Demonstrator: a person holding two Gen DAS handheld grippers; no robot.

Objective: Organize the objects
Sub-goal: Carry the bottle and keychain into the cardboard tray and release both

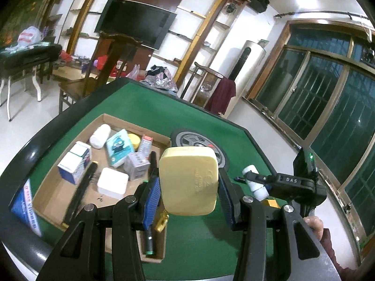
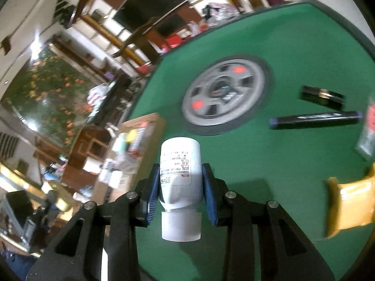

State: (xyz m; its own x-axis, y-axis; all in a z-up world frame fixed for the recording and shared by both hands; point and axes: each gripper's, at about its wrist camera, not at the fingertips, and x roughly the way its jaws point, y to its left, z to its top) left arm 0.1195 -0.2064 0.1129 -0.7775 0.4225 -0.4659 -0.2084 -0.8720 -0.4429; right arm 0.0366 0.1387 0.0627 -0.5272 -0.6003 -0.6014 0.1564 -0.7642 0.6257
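Note:
My left gripper (image 1: 189, 188) is shut on a pale yellow rounded box (image 1: 188, 179), held above the green table just right of the cardboard tray (image 1: 58, 194). The tray holds several boxes, a white bottle (image 1: 100, 136), a black pen-like stick and a white square case. My right gripper (image 2: 180, 192) is shut on a white labelled bottle (image 2: 180, 175), lifted over the table with its cap toward the camera. In the left wrist view that same right gripper (image 1: 252, 180) and its bottle (image 1: 254, 182) hang to the right of the yellow box.
A grey wheel-shaped disc (image 2: 225, 91) sits in the middle of the green table (image 2: 293, 46). Right of it lie a black box (image 2: 322, 94), a dark marker (image 2: 314, 118), a yellow packet (image 2: 351, 203) and a red-printed pack (image 2: 368, 131). Chairs and shelves stand beyond the table's raised black rim.

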